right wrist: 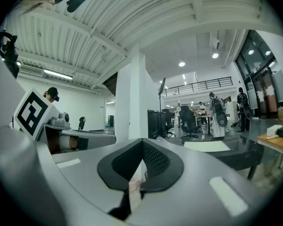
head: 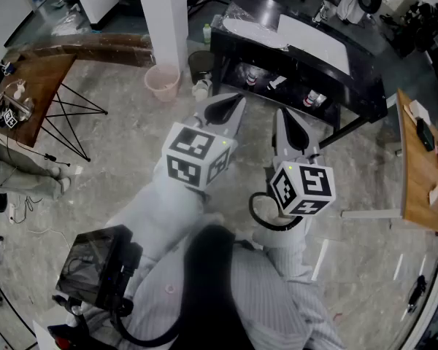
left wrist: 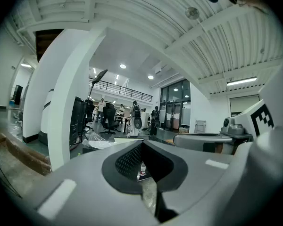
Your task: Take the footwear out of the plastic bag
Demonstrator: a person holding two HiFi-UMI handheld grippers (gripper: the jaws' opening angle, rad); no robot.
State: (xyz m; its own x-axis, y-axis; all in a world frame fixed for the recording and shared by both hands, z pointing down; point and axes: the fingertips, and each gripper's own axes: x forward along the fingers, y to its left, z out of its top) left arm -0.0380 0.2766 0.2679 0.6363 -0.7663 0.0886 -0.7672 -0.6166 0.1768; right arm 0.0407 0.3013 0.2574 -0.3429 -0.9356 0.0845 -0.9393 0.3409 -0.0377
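Raised before the chest, left gripper (head: 233, 104) and right gripper (head: 285, 119) are held empty, jaws pressed together. What is probably the plastic bag (head: 252, 24) is seen on the black table (head: 314, 75), well apart. Light, slippery film is expected, best pinched at a loose fold.

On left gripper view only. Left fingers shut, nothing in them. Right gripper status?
Observer: The right gripper has its fingers shut too, with nothing between them.
Operator: Anything on the floor ahead that I can't see?
Observer: Head view shows a round pink plastic bucket standing on the floor, close beside the white square pillar.
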